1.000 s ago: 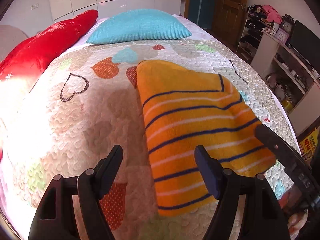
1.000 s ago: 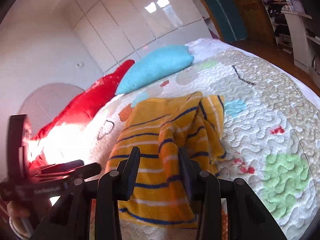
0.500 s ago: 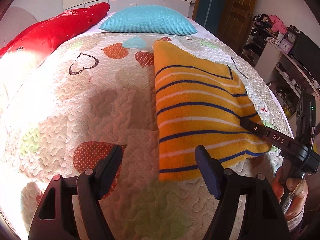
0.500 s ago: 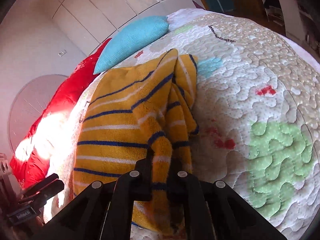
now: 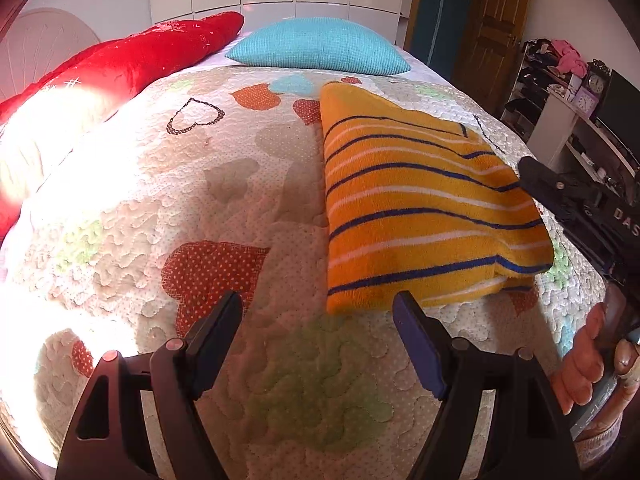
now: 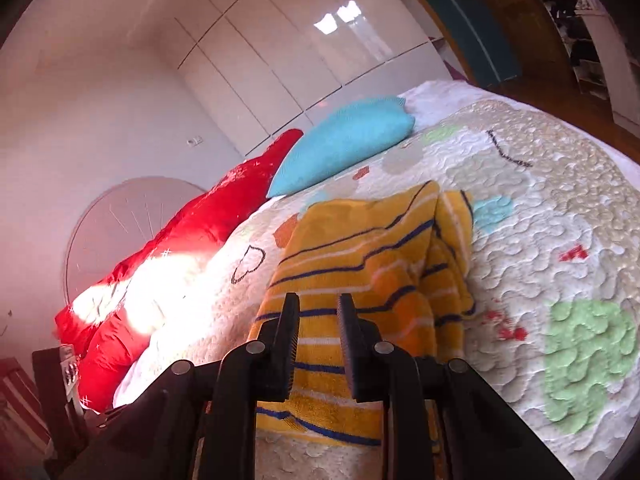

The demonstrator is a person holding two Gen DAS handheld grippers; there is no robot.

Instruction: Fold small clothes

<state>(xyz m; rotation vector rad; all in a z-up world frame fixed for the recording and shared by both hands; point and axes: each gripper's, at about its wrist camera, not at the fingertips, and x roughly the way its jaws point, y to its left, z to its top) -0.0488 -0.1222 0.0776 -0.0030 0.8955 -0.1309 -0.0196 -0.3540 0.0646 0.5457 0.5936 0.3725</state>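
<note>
An orange garment with blue and white stripes point(image 5: 420, 208) lies folded on the quilted bedspread point(image 5: 200, 184), right of the middle. My left gripper point(image 5: 318, 300) hovers open over the quilt just in front of the garment's near left corner, with nothing between its fingers. In the right wrist view the garment point(image 6: 360, 264) has a rumpled fold along its right side. My right gripper point(image 6: 318, 300) sits at its near edge, jaws opening, a narrow gap between the pads and no cloth pinched. Its black body point(image 5: 580, 204) and the hand holding it point(image 5: 588, 360) show at the right.
A turquoise pillow point(image 5: 320, 46) and a red pillow point(image 5: 120, 64) lie at the head of the bed. White wardrobe doors stand behind them. A cluttered shelf point(image 5: 580, 92) and a wooden door point(image 5: 492, 20) are to the right of the bed.
My right gripper closed on the garment's near edge, then let go and pulled back a little. My left gripper drew back toward the near edge of the bed, staying open.
</note>
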